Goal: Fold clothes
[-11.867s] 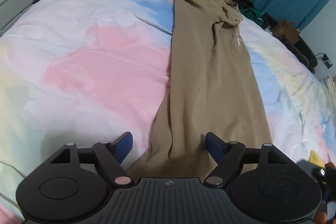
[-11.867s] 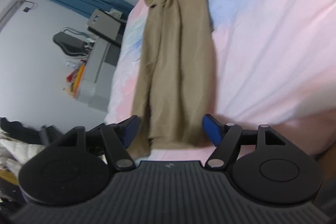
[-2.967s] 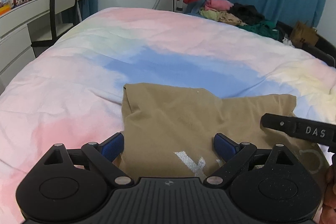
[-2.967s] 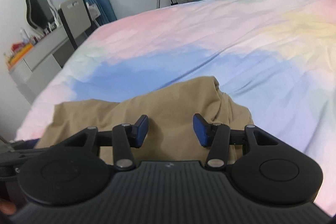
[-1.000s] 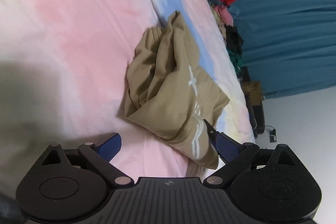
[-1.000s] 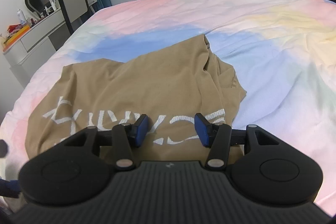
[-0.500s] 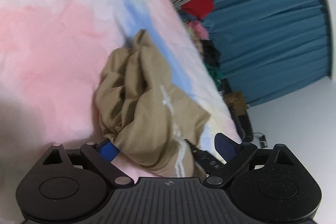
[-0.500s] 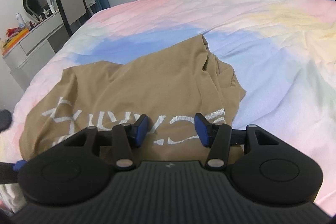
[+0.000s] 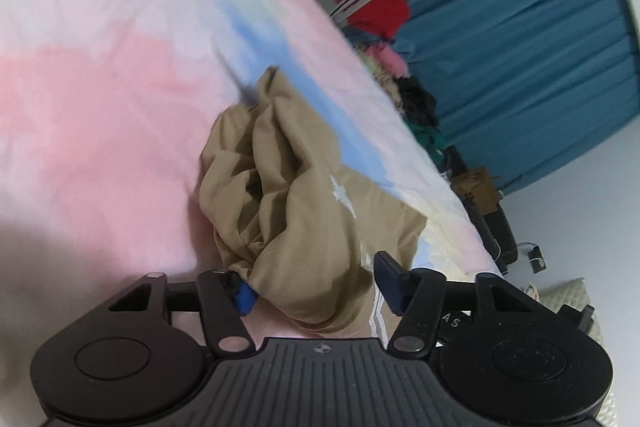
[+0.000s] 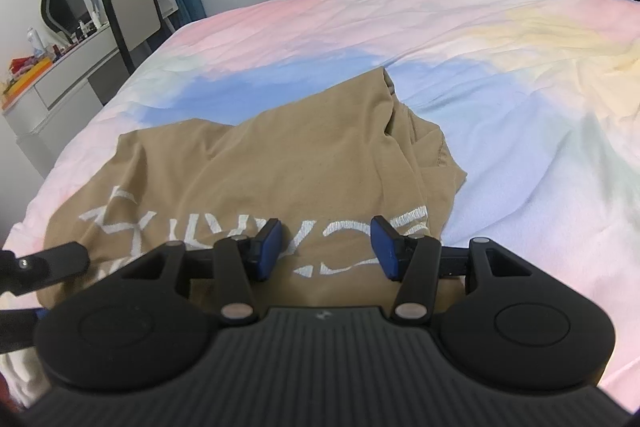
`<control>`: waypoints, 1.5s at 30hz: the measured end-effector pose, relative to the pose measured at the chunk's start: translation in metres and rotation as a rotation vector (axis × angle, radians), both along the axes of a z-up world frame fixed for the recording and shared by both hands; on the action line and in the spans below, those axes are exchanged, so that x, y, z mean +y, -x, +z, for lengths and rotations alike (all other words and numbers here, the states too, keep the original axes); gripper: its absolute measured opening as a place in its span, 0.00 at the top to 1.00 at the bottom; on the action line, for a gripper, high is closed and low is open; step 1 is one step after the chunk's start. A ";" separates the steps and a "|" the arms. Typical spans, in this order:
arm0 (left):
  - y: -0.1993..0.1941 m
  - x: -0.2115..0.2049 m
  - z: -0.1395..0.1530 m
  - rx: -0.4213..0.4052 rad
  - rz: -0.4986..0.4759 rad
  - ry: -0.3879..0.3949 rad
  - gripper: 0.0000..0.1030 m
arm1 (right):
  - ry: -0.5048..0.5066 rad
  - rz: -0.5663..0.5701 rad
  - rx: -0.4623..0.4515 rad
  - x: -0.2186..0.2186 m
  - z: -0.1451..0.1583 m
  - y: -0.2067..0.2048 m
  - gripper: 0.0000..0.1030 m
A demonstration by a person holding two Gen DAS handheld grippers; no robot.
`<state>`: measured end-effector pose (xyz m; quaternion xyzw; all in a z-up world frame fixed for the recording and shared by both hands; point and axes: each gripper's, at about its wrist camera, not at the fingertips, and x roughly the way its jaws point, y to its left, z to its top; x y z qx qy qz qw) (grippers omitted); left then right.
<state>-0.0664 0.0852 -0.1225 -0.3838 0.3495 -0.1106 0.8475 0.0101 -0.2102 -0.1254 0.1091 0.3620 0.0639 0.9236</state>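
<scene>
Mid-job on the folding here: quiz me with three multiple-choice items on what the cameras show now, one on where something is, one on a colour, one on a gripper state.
1. Where is the tan shirt?
A. on the pastel bedspread
B. on the chair
C. on the floor

2. What colour is the lettering on the shirt?
A. black
B. white
C. red

3. How does the right gripper stand?
A. shut on the shirt
B. shut on nothing
C. open over the shirt

Answers:
1. A, the shirt lies spread on the bedspread.
2. B, the printed letters show white on tan.
3. C, its blue pads stand apart with shirt fabric visible between them.
</scene>
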 end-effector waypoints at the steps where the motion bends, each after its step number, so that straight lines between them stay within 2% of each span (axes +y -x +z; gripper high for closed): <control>1: 0.001 0.000 0.001 -0.006 0.004 -0.002 0.46 | -0.001 -0.002 0.000 0.000 0.000 0.000 0.49; 5: 0.001 0.001 -0.001 0.013 0.026 -0.007 0.56 | 0.001 -0.007 0.000 0.001 0.001 0.000 0.50; 8: 0.004 0.006 -0.005 0.032 0.046 0.025 0.65 | -0.001 -0.017 0.002 0.002 0.005 0.002 0.50; 17: 0.011 0.008 -0.004 0.031 0.050 0.032 0.66 | -0.025 -0.025 -0.068 0.006 0.026 0.020 0.47; 19: 0.012 0.008 -0.004 0.032 0.050 0.033 0.66 | -0.090 -0.022 -0.049 0.002 0.028 0.021 0.43; 21: 0.013 0.009 -0.003 0.034 0.050 0.035 0.66 | -0.233 -0.036 -0.016 -0.008 0.028 0.024 0.28; 22: 0.014 0.009 -0.003 0.035 0.051 0.036 0.66 | -0.308 -0.043 0.001 -0.014 0.028 0.026 0.16; 25: 0.014 0.009 -0.003 0.041 0.054 0.043 0.66 | -0.565 -0.043 0.072 -0.030 0.022 0.032 0.14; 28: 0.013 0.009 -0.004 0.048 0.056 0.048 0.66 | -0.763 -0.070 0.126 -0.044 0.013 0.039 0.14; 30: 0.012 0.009 -0.005 0.063 0.053 0.055 0.57 | -0.861 -0.086 0.158 -0.050 0.006 0.041 0.12; 32: 0.004 0.005 -0.010 0.098 0.040 0.059 0.50 | -0.895 -0.081 0.177 -0.048 0.004 0.041 0.11; 37: -0.006 0.001 -0.017 0.127 0.035 0.068 0.50 | -0.968 -0.064 0.222 -0.043 -0.002 0.041 0.11; 45: -0.008 0.004 -0.017 0.088 0.057 0.089 0.69 | -1.084 -0.035 0.294 -0.035 -0.011 0.042 0.09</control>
